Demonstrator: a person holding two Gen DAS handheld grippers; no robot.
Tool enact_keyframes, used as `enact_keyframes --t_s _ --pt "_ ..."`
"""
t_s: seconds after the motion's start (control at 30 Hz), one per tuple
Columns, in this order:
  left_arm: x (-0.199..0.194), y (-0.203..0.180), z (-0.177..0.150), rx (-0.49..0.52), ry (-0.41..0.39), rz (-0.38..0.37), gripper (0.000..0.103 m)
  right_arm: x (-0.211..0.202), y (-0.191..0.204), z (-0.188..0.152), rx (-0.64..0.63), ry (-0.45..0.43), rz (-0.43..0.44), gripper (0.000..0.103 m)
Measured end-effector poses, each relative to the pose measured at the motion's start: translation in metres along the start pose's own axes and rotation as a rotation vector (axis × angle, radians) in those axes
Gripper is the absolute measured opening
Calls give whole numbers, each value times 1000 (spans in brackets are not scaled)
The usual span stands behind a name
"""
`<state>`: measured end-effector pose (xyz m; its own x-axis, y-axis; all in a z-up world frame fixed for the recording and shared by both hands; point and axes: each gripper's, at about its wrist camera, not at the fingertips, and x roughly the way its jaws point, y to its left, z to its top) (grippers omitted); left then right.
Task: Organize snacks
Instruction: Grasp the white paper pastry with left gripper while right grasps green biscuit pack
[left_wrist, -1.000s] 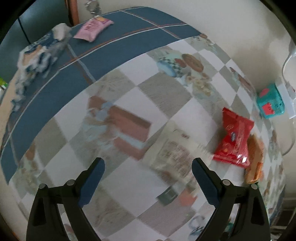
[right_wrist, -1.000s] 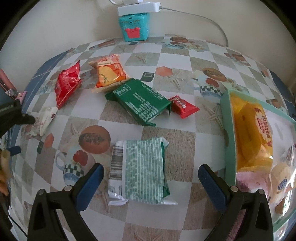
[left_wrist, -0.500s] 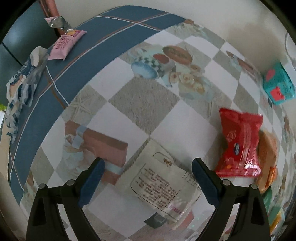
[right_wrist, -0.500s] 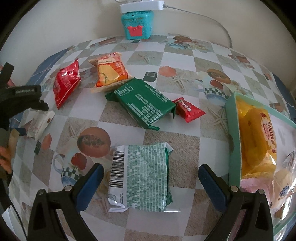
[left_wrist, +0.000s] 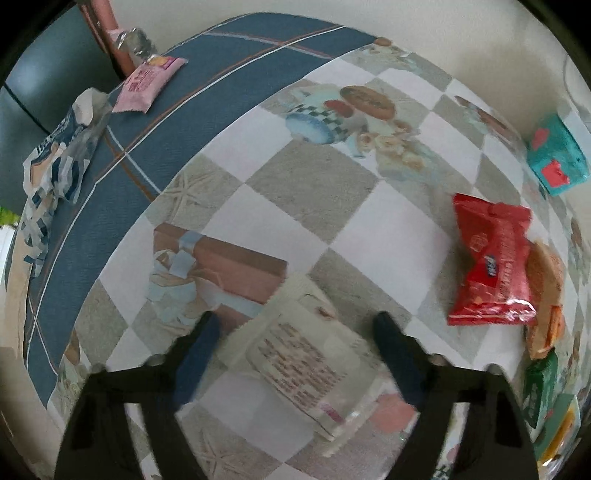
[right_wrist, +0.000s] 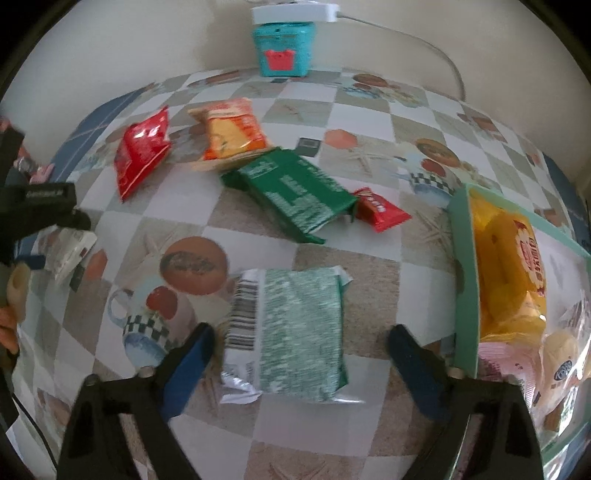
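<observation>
- The bench cloth is chequered white and grey-beige, printed with cups, cookies and starfish, and has a blue border with thin stripes.
- The packet beside the mint-green tray is green-and-white speckled with a black barcode.
- Beyond it lie a dark green pack, a small red sweet, an orange bag and a red bag.
- The box by the wall is teal with a red mark.
- The fingers have blue pads on black.

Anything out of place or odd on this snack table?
One oddity: a pink snack packet and a crumpled blue-and-white wrapper lie on the tablecloth's blue border, far from the other snacks. Nothing looks spilled or torn.
</observation>
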<state>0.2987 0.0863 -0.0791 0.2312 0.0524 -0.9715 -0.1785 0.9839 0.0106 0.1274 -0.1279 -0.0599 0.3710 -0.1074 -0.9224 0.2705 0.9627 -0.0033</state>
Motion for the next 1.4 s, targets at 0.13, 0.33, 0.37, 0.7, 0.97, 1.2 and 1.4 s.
enact_keyframes --t_s 0.13,0.33,0.37,0.7,0.97,1.2,1.4 --pt "-8 -12 -8 18 -6 11 56 -7 2 -2 -12 -20 5 57" --pt "-21 -29 -38 18 -24 30 16 -21 -2 -9 18 -27 51 53" --pt "-22 -32 -42 17 -21 27 8 -25 -4 -11 21 -34 57 53" --pt "-34 -42 -77 27 3 -85 10 -46 -31 -22 93 -51 102 53" --pt "-36 -8 -67 34 13 -100 82 -45 -45 -19 138 -41 128 53" --pt "-23 -13 -93 75 50 -10 82 -47 -49 -20 152 -41 142 53" --pt "-40 -20 -114 97 20 -14 56 -50 -50 -19 157 -43 150 53"
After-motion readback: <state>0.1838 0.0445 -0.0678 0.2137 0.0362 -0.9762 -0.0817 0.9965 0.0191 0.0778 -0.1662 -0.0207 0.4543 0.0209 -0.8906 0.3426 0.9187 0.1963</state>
